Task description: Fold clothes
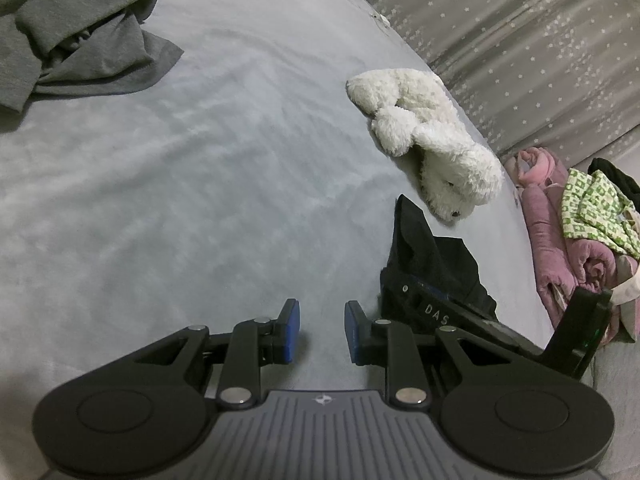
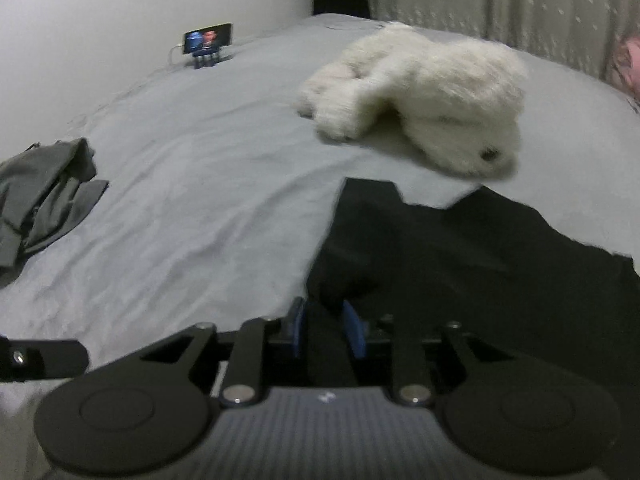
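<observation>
A black garment lies spread on the grey bed sheet, just in front of my right gripper. Its blue pads stand apart over the garment's near left edge, with dark cloth in the gap and no clear pinch. In the left wrist view the same black garment bunches up around the right gripper's fingers, hiding its tips. My left gripper is open over bare sheet, to the left of the black garment, with nothing between its pads. A crumpled grey garment lies far off at the upper left.
A white plush toy lies on the bed just beyond the black garment. A pile of pink, green-patterned and dark clothes sits at the bed's right edge below a starred curtain. A phone on a stand is by the far wall.
</observation>
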Available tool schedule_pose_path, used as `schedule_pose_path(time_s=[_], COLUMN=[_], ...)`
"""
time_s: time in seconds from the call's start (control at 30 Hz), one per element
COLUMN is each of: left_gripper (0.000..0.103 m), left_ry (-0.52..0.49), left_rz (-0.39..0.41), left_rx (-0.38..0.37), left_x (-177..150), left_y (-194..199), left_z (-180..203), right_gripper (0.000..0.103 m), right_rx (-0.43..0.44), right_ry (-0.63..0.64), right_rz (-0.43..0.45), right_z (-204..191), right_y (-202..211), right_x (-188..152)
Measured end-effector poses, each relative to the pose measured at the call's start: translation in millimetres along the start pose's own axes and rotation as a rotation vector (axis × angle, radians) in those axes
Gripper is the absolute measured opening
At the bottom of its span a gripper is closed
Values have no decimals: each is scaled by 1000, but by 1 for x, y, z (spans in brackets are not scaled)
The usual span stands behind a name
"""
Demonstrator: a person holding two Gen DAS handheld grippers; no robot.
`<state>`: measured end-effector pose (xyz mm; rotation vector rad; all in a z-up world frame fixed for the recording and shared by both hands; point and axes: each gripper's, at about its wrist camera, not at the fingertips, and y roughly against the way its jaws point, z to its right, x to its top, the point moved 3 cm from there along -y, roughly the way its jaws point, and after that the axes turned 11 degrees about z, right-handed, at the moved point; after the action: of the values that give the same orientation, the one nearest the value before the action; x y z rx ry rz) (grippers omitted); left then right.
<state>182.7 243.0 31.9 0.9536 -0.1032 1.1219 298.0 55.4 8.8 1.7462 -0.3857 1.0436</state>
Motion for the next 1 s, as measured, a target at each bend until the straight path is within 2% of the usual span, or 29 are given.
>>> schedule_pose_path(time_s=[0.07,0.17,0.2,0.27,0.37,0.43,0.5,0.53,0.6,0.7,0.77,0.9,1.0], left_gripper=[22,22,22,22,22,22,22,22,22,22,22,22,22], left_ry=[1,0,1,0,-2,-7,-11,-12,-13,-18,-22,-34,-35], left_rz=[1,2,1,0,0,1,0,-1,-4,-7,-11,-22,-31], left_rx=[0,-1,-1,1,-1,-2,0,0,3,9,7,11,8], left_x=[0,-1,-1,-1,-1,-2,-3,-3,-4,-5,-6,-10,-13], left_y=[0,0,0,0,0,0,-1,-1,-3,-4,-5,-8,-9], left_z=[0,1,1,1,1,2,2,2,2,2,3,4,5], right_gripper=[28,27,27,27,28,33,43,48,47,37,8,5,5], right_rx=[41,103,105,40,-133,-205,-219,-195,-133,-148,-180,-161,-193], right_ry=[2,-82,-123,-156,-67,14,84,130,208,289,340,317,92], right_rz=[14,102,136,155,126,95,66,51,35,-6,-61,-48,63], right_z=[1,18,27,46,70,82,86,83,77,74,75,74,97], right_y=[4,21,27,31,20,9,1,-3,-10,-27,-43,-52,-46], right_x=[5,22,29,39,52,57,61,63,64,63,56,51,62])
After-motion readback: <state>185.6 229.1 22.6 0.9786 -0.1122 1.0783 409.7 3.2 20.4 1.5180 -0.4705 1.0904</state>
